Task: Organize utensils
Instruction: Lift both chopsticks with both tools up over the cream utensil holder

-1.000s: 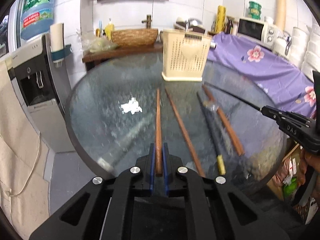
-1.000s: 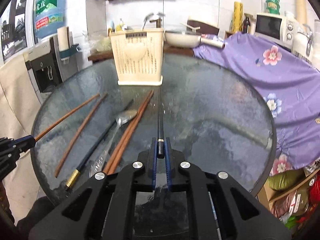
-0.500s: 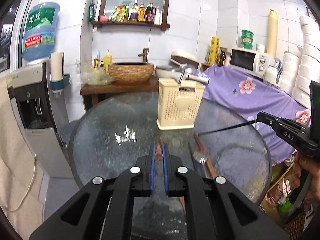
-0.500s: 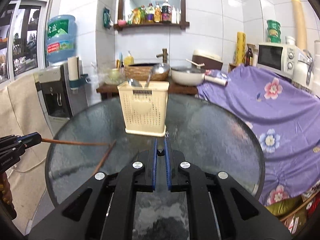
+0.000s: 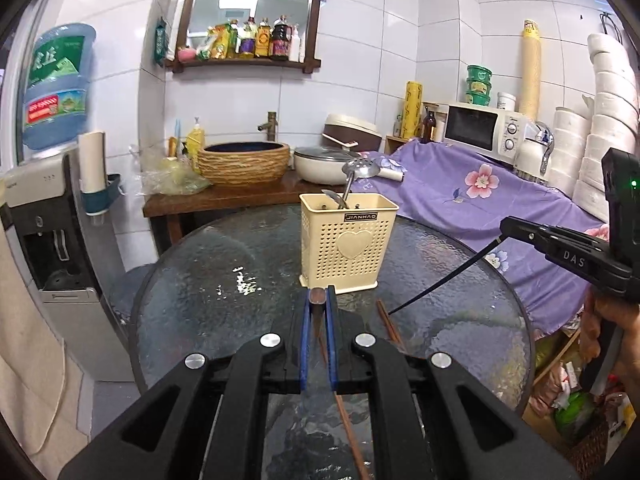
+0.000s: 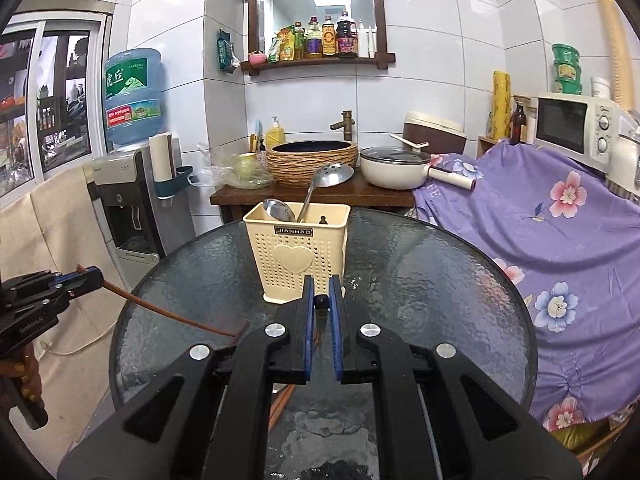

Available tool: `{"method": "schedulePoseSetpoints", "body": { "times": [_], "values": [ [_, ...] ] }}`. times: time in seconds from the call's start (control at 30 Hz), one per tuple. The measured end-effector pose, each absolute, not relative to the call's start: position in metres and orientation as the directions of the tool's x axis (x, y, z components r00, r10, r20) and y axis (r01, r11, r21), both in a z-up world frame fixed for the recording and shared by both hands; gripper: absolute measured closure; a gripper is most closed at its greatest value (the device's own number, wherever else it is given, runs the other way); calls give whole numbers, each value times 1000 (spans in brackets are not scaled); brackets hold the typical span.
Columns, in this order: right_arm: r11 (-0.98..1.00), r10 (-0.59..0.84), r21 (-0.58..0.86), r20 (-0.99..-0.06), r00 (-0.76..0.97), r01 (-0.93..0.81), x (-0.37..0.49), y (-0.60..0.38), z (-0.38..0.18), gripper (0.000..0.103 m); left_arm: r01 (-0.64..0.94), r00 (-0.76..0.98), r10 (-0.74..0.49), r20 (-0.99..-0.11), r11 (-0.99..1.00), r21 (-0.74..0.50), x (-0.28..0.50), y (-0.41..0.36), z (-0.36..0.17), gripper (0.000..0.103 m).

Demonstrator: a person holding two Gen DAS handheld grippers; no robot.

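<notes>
My left gripper (image 5: 319,294) is shut on the end of a brown wooden chopstick (image 5: 345,420), which hangs down over the round glass table (image 5: 208,312). In the right wrist view this left gripper (image 6: 97,274) shows at the left with the brown chopstick (image 6: 160,309) slanting down to the glass. My right gripper (image 6: 321,291) is shut on a black chopstick (image 6: 321,301); in the left wrist view the right gripper (image 5: 503,227) holds the black chopstick (image 5: 440,280) slanting down. A cream perforated utensil holder (image 6: 298,254) stands upright just beyond both grippers, with a spoon (image 6: 279,210) and a skimmer (image 6: 334,172) in it.
More brown chopsticks (image 6: 280,400) lie on the glass below my right gripper. Behind the table a wooden counter (image 6: 312,196) carries a woven basin and a pan. A water dispenser (image 6: 124,208) stands at the left. A purple flowered cloth (image 6: 560,240) covers furniture at the right.
Both grippers have risen and tilted upward, each lifting its chopstick off the glass. The table has dropped low in both views and the holder now sits just past the fingertips.
</notes>
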State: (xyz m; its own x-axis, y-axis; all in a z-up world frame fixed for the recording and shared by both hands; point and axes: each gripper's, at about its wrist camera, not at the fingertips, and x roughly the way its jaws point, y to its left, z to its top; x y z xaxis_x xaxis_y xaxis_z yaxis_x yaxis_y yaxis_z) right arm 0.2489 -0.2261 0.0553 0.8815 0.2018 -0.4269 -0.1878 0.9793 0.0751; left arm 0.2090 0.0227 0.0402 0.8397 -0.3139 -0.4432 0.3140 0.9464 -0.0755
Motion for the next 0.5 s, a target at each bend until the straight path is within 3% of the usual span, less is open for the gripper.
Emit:
{"method": "schedulePoseSetpoints", "body": {
  "times": [0.5],
  "values": [
    [946, 317, 114, -515, 796, -303, 310, -225, 97, 95, 423, 770, -431, -470, 897, -129, 260, 21, 78, 96]
  ]
}}
